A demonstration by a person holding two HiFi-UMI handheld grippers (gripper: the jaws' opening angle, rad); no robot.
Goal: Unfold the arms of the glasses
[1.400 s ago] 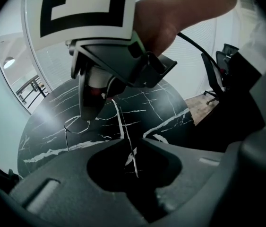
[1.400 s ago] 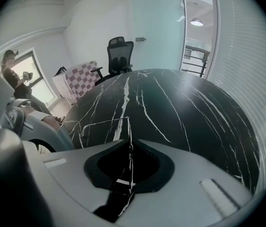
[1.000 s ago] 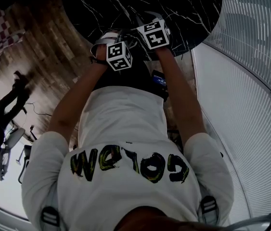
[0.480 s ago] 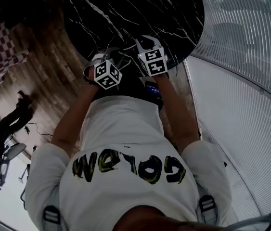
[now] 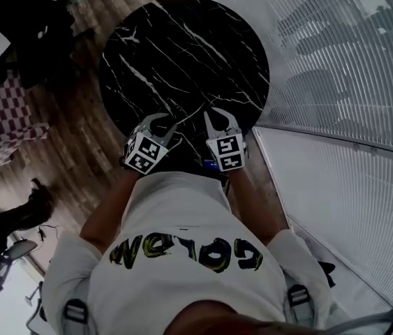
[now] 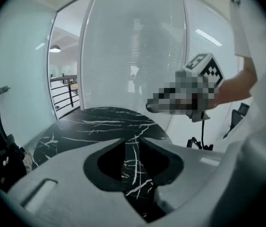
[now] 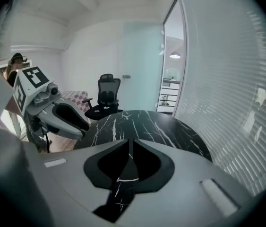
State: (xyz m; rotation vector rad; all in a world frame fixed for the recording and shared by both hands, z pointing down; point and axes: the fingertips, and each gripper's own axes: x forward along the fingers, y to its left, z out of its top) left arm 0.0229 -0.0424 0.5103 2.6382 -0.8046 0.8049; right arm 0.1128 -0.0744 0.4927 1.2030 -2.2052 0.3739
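Note:
No glasses show in any view. The round black marble table (image 5: pixel 182 54) has a bare top as far as I can see it. My left gripper (image 5: pixel 160 121) hangs over the table's near edge. Its jaws stand a narrow slit apart (image 6: pixel 130 144), have just been closing a little, and have nothing between them. My right gripper (image 5: pixel 214 117) is held beside it, a hand's width to the right. Its tips meet (image 7: pixel 129 143) with nothing in them. Each gripper shows in the other's view: the right one (image 6: pixel 189 96) and the left one (image 7: pixel 52 111).
A black office chair (image 7: pixel 105 98) stands at the table's far side, by a checkered cloth (image 5: pixel 1 124). A glass wall with blinds (image 5: pixel 336 82) runs along the right. Wooden floor (image 5: pixel 77 131) lies left of the table, and dark equipment (image 5: pixel 1 222) stands at the lower left.
Both grippers have risen from in front of the body to the table's near edge. The whole round tabletop has come into the head view.

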